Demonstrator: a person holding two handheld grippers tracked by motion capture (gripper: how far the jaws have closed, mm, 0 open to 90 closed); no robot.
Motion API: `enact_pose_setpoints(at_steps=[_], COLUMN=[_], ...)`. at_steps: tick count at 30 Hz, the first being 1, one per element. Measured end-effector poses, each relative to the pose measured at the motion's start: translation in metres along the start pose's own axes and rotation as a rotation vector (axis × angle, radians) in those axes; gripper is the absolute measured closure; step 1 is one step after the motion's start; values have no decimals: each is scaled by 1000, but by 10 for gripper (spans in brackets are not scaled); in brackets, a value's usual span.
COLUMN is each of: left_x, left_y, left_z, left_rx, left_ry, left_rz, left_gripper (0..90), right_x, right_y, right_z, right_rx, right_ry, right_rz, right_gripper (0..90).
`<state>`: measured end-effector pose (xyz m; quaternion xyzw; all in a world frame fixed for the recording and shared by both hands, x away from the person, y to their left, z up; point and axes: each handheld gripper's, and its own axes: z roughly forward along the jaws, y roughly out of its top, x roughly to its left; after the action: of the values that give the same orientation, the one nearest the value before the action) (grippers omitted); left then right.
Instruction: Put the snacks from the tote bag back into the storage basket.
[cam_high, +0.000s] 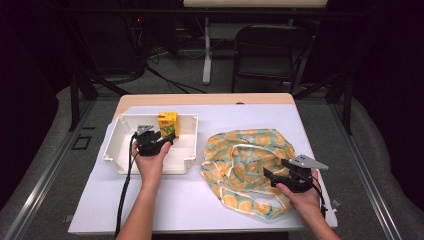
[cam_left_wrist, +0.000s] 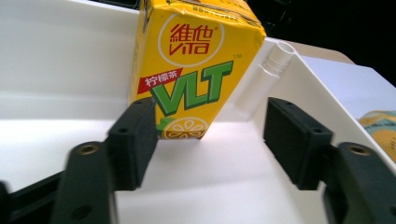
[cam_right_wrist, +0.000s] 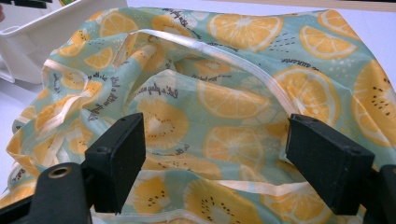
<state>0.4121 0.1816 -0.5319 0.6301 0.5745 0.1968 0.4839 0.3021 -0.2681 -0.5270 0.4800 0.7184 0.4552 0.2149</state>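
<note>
Toward the far right corner of the white tray (cam_high: 115, 150), item one: a yellow lemon-tea carton (cam_left_wrist: 194, 70), upright on the tray floor, close to the far wall and beside the moulded post in that corner. My left gripper (cam_high: 167, 139) sits over the tray, its jaws parted. The carton stands just beyond the pads (cam_left_wrist: 135, 140), apart from both, with bare tray floor showing between carton and right pad. Nothing is gripped.

Item two: a fruit-print cloth bag (cam_high: 250, 165), teal with orange slices, lying crumpled on the right half of the tabletop (cam_high: 190, 200), near the tray's right wall. My right gripper (cam_high: 270, 176) rests at the bag's near right side, jaws wide, with folds of cloth lying below and between the pads; I cannot see either pad pinching the fabric.

Handling note, step in hand, as I judge it: releasing the carton into the tray. To do it well I draw the left gripper straight back and slightly up, keeping both pads off the carton's sides so it stays standing. The left pad is the nearer risk, as it overlaps the carton's lower corner in the left gripper view. The right hand holds still meanwhile.
</note>
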Motion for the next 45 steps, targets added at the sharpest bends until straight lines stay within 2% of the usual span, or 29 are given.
enact_pose_setpoints(at_steps=[2, 4, 5, 7, 9, 14, 22, 31, 35, 41, 45], left_x=[-1, -3, -4, -5, -6, -8, -11, -15, -15, -7, 3], left_y=[-1, -3, -4, -6, -8, -9, -17, -24, -27, -33, -38], left_z=[-6, -12, -16, -23, -28, -41, -61, -87, -96, -114, -129], left_rx=[-8, -19, -30, -52, -55, -63, -22, -28, -28, -17, -26], left_ry=[-8, -19, -20, -48, -70, -100, -115, -147, -152, -156, -153], left_rz=[22, 53, 66, 76, 93, 115, 179, 219, 233, 233, 214], left_gripper=[259, 144, 123, 32, 4, 3, 3, 3, 3, 3, 2], right_x=[0, 0, 0, 0, 1, 2, 1, 2, 2, 4, 4], right_y=[0, 0, 0, 0, 0, 0, 0, 0, 0, 0, 0], right_z=[0, 0, 0, 1, 1, 2, 1, 0, 1, 1, 2], right_rx=[-2, 4, 5, 4, 9, 9, 5, 4, 5, 5, 4], right_ry=[-1, -2, -2, -6, -5, -2, -4, -1, 1, -1, -2], right_rz=[1, -2, -3, 0, -5, -10, -2, -5, -2, -2, -2], right_gripper=[196, 197, 196, 196, 197, 196, 196, 195, 195, 192, 188])
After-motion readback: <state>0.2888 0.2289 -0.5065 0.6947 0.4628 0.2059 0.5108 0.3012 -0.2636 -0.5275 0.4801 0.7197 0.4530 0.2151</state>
